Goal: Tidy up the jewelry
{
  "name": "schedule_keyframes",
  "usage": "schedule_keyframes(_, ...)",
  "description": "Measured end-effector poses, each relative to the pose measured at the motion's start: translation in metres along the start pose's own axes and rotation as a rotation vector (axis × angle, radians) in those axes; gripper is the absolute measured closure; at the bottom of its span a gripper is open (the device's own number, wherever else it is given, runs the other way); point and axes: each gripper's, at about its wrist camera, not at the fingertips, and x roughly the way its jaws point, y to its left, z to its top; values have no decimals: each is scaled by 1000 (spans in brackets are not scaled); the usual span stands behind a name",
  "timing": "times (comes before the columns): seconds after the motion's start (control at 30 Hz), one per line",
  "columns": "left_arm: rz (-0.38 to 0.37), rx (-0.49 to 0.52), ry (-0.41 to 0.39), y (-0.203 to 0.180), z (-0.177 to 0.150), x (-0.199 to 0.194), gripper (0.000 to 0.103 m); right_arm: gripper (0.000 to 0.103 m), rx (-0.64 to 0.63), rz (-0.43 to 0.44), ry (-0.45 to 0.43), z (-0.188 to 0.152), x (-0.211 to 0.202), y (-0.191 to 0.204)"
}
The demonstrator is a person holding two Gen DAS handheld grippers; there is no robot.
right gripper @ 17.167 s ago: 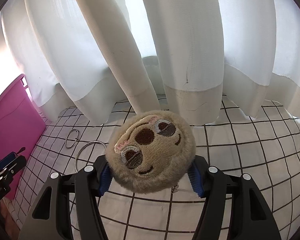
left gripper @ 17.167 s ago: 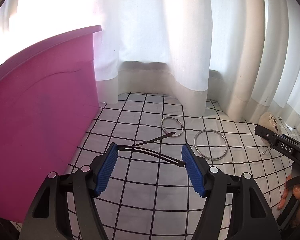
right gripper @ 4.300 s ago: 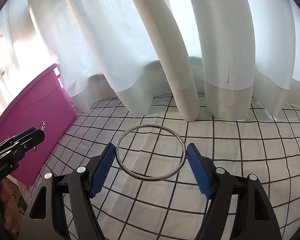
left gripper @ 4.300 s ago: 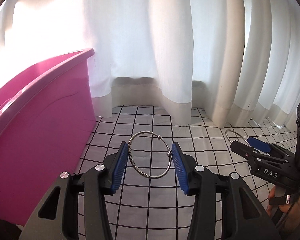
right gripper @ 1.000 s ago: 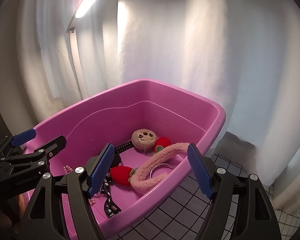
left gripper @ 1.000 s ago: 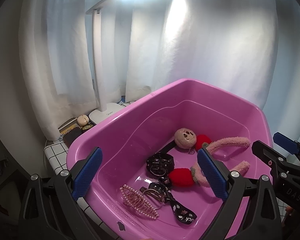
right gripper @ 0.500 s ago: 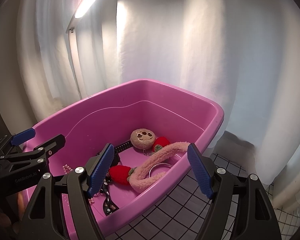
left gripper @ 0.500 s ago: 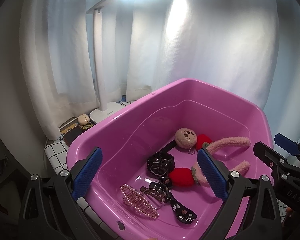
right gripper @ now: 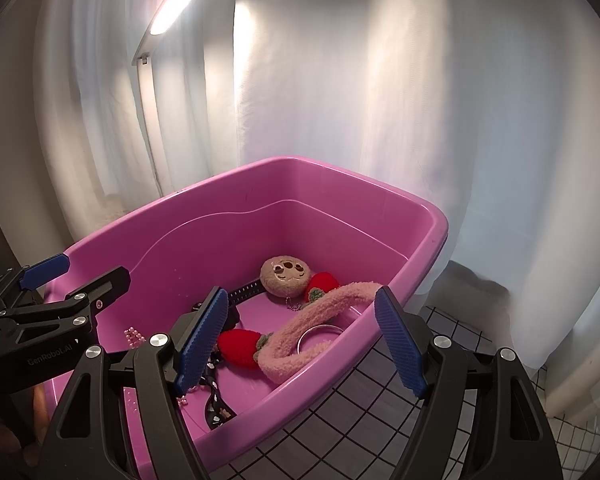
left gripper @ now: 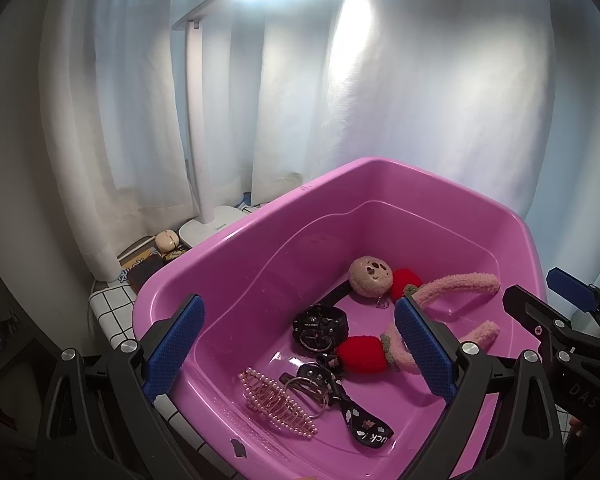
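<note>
L tongs (left gripper: 296, 344): tilted down over pink plastic tub (left gripper: 452, 200), blue ribbed pads wide apart, nothing betw. R tongs (right gripper: 300, 336): same down tilt, pads wide, empty, over tub's near rim. Betw L pads, left to right: pearl hair claw (left gripper: 278, 402), spiky; metal ring (left gripper: 306, 394) w/ black printed strap (left gripper: 364, 426); black watch (left gripper: 320, 326), round face; red knit strawberry (left gripper: 362, 354); fuzzy pink headband (left gripper: 456, 286), curved; round tan plush face (left gripper: 370, 276) beyond. Silver bangle (right gripper: 320, 334) under headband, betw R pads. White lamp base (left gripper: 214, 226) beyond L pad, outside tub
</note>
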Motion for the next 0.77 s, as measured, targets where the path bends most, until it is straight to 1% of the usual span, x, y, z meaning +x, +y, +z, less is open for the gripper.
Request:
schedule_keyframes(0.23,0,1,-1,0,0,0,9,30,1,1,-1,0,0,0)
schedule_keyframes(0.43,3,21,-16,-2,-1,-2,8,30,1,0,-1,0,0,0)
schedule_keyframes(0.5,-2,23,-13,-2,-1,-2,7,30,1,2,-1,-1,0,0)
schedule_keyframes(0.77,-1,20,2,-1,-2,0,7,30,6,2,0,-3,0,0)
